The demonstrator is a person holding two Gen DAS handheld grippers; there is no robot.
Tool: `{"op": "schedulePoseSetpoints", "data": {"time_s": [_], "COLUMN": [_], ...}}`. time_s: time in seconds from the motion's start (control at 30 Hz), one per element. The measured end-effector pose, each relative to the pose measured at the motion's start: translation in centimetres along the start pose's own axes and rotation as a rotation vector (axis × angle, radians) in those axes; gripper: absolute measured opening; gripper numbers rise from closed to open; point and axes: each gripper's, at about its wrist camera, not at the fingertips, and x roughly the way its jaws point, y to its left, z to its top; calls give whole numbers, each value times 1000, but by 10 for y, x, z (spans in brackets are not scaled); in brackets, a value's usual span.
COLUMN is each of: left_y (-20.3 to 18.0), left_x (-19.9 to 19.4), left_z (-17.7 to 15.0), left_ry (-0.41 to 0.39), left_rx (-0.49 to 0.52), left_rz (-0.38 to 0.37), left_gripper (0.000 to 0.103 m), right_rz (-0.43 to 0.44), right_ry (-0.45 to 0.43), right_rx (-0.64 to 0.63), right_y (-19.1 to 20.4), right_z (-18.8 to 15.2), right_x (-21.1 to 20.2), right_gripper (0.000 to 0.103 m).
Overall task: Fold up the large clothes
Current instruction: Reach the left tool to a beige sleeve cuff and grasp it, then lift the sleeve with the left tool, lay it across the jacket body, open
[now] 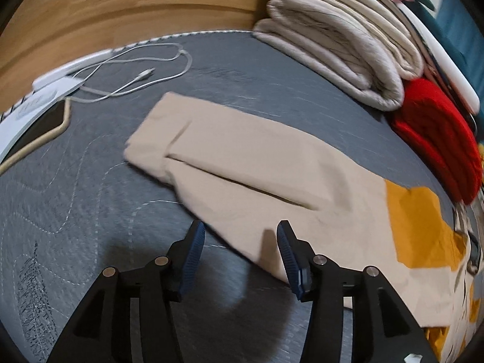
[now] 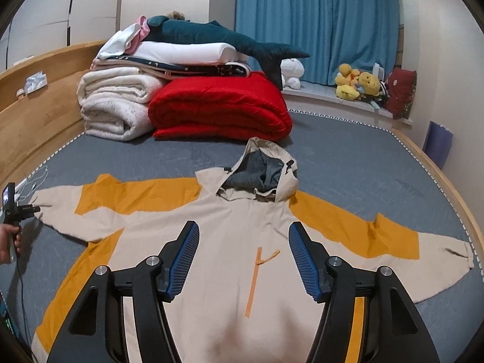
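1. The right gripper (image 2: 243, 257) hangs over the jacket's chest, jaws apart, gripping nothing.
2. The left gripper (image 1: 240, 260) hovers above the sleeve (image 1: 230, 166), jaws parted and empty.
3. The beige and orange hooded jacket (image 2: 211, 227) lies spread flat across the middle of the grey mattress (image 2: 348, 163), arms out to both side edges.
4. The red quilt (image 2: 220, 106) and white blankets (image 2: 115, 106) are stacked at the far edge by the wooden headboard (image 2: 36, 115).
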Motion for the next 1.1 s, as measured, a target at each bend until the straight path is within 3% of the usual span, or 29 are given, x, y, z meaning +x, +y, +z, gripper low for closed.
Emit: {"op": "schedulePoseSetpoints", "data": {"time_s": [0.17,0.23,0.27,0.3,0.53,0.7,0.8,0.93,1.1], "left_y": [11,8,3,-2,-51,-131,-188,-265,-363], "left_x": [8,8,8,7,-48,-117,-164,-226,-268], "left_z": [2,3,4,4,17,19,6,-35,-108], "left_ry": [-4,-8,-9,-12,-143,-207,-217,-217,-205], "left_rx": [-78,-79,-70,-59,10,88,158,261,415], "left_rz": [-7,-4,-11,-11,-44,-152,-219,-296,-445], "left_gripper": [46,38,19,8,1,0,0,0,0], "right_rz": [13,17,18,18,18,16,29,27,-34], "right_ry": [30,48,59,70,154,152,155,162,162], "right_rx": [-4,0,1,2,26,7,12,32,75], "right_y": [1,1,1,0,-10,-13,-18,-25,-37], "right_z": [-3,-6,-6,-7,-10,-8,-6,-5,-7], "right_x": [9,12,14,16,24,17,6,-10,-30], "right_gripper": [63,63,63,63,62,62,51,35,36]}}
